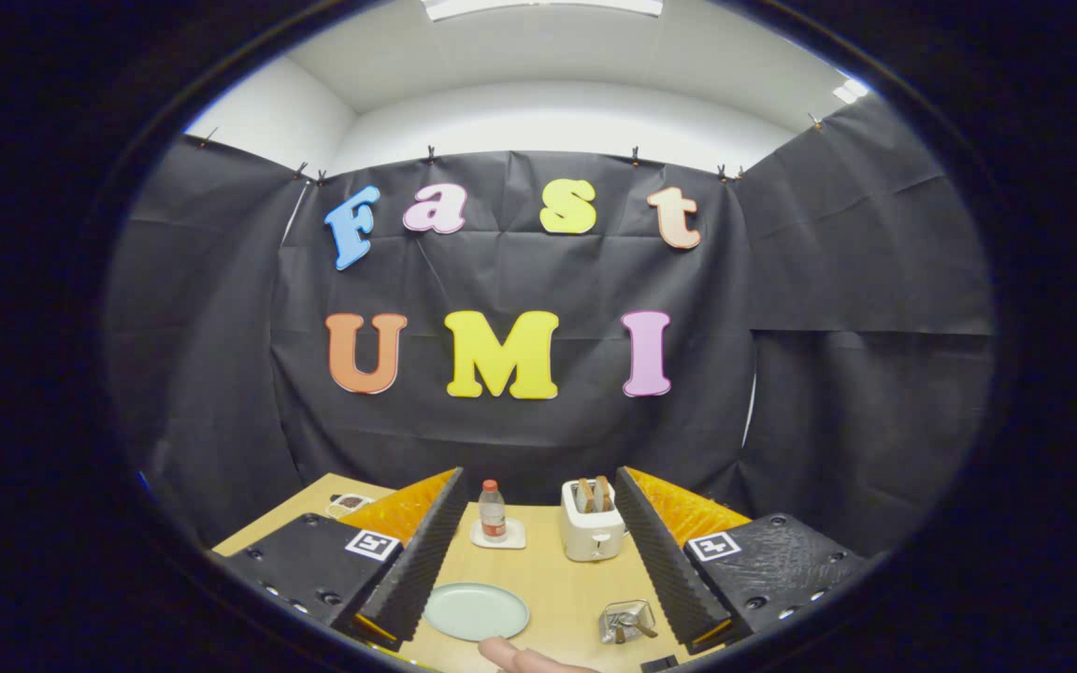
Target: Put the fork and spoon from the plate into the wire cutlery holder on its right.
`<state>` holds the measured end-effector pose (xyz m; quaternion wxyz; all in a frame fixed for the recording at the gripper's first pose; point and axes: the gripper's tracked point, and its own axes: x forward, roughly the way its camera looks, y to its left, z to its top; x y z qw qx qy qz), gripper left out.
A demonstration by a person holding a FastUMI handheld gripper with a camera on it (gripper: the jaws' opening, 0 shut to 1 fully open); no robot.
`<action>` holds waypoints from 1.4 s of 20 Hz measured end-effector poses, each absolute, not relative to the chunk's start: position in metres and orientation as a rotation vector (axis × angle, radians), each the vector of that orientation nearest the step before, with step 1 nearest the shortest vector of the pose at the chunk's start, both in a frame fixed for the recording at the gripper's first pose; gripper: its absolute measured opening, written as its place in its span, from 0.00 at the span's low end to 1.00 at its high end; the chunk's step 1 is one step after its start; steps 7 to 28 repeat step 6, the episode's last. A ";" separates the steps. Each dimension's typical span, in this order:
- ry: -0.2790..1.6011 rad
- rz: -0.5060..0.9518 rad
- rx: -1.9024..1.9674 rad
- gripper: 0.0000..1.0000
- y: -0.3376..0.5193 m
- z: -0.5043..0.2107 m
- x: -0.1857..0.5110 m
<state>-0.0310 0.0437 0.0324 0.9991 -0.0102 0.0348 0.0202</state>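
gripper view, lower middle of the frame: the plate (476, 611) lies bare between your fingers, low and a little left of centre, and i can make out no fork or spoon on it. the wire cutlery holder (626, 622) sits to its right, close to the right finger, with something metallic inside that looks like cutlery handles, though it is too small to say whether both pieces are in there. judged from that, the task looks done or nearly so. the gripper (535, 551) is spread wide, its fingers pinching nothing, with the plate and holder down between them.

risks from here: the holder looks light and open-sided, and it sits near your right finger, so a sideways swing as you pull away could tip it and spill whatever it holds. a fingertip (527, 658) shows at the bottom edge just below the plate; pressing the fingers together now could catch it. further up, the toaster (592, 523) and the small bottle (492, 510) on its coaster (498, 535) stand beyond the plate on the table (557, 579), so pushing forward could topple the bottle.
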 end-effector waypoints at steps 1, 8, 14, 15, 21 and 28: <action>0.052 0.021 -0.019 0.96 0.039 0.034 -0.030; 0.029 0.021 -0.011 0.96 0.036 0.031 -0.028; 0.029 0.021 -0.011 0.96 0.036 0.031 -0.028; 0.029 0.021 -0.011 0.96 0.036 0.031 -0.028; 0.029 0.021 -0.011 0.96 0.036 0.031 -0.028; 0.029 0.021 -0.011 0.96 0.036 0.031 -0.028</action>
